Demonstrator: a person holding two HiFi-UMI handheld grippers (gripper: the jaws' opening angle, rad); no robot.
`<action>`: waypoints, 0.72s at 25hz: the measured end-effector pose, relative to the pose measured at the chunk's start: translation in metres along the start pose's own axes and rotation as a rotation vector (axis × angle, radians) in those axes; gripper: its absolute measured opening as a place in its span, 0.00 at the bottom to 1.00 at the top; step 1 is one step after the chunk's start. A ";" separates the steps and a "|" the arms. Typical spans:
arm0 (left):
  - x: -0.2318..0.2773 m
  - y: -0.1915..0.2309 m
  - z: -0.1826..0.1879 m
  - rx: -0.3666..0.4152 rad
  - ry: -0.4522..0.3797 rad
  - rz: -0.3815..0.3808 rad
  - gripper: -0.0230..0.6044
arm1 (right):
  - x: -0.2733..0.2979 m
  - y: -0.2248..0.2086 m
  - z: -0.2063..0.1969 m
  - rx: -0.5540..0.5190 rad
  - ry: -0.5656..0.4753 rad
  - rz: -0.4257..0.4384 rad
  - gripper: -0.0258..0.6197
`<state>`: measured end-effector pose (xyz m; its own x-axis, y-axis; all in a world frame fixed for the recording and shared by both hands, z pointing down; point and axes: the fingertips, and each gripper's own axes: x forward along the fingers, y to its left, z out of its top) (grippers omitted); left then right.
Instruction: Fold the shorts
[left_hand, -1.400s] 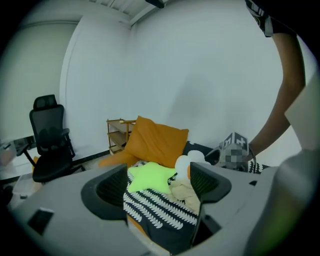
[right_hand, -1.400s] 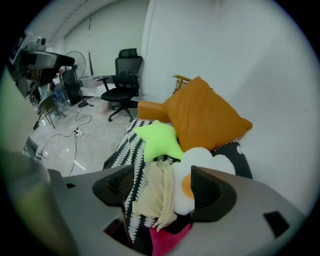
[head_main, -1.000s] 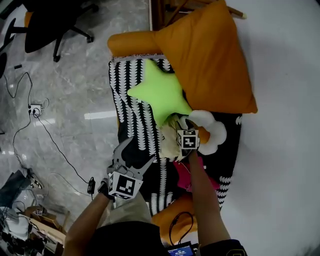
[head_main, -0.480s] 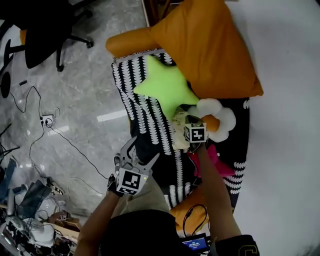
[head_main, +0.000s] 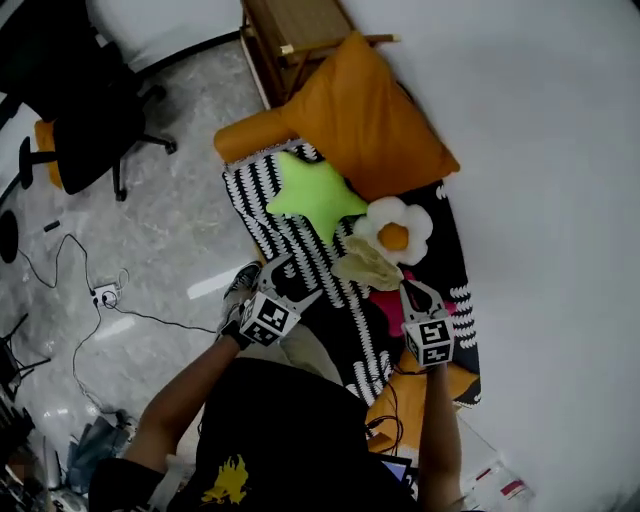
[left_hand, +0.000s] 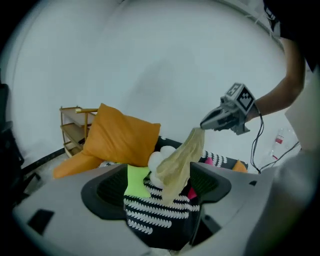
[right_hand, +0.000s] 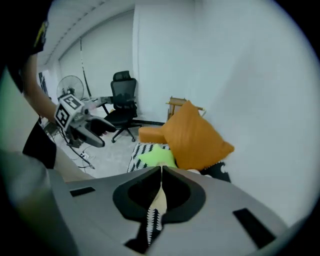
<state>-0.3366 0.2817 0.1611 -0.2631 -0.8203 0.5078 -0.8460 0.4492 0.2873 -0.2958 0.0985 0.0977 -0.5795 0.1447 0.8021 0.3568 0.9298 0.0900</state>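
The pale yellow shorts (head_main: 366, 266) hang from my right gripper (head_main: 415, 290), lifted above the black-and-white patterned sofa cover (head_main: 300, 250). Seen from the left gripper view, the shorts (left_hand: 181, 159) dangle from the shut tips of the right gripper (left_hand: 204, 124), their lower end near the flower pillow. In the right gripper view the jaws (right_hand: 161, 172) are pressed together with cream fabric (right_hand: 159, 200) between them. My left gripper (head_main: 293, 278) hovers over the sofa's front edge, open and empty; it also shows in the right gripper view (right_hand: 106, 134).
On the sofa lie an orange cushion (head_main: 365, 125), a green star pillow (head_main: 312, 190), a white flower pillow (head_main: 393, 230) and a pink cloth (head_main: 385, 303). A wooden rack (head_main: 290, 35) stands behind. An office chair (head_main: 75, 140) and cables (head_main: 100, 295) are on the floor to the left.
My right gripper has risen and drawn back from the flower pillow, pulling the shorts up with it. My left gripper has lifted a little over the sofa's front edge.
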 end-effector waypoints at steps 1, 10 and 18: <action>-0.004 -0.002 0.005 0.001 0.005 -0.050 0.67 | -0.027 0.007 0.015 -0.006 -0.021 -0.032 0.08; -0.001 -0.018 0.081 0.063 -0.032 -0.434 0.46 | -0.183 0.076 0.110 -0.019 -0.180 -0.377 0.08; 0.006 -0.092 0.078 0.217 0.146 -0.718 0.46 | -0.243 0.110 0.129 0.050 -0.317 -0.583 0.08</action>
<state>-0.2963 0.2079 0.0745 0.4373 -0.8227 0.3633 -0.8623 -0.2689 0.4291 -0.2102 0.2090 -0.1629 -0.8574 -0.3010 0.4175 -0.1098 0.8995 0.4229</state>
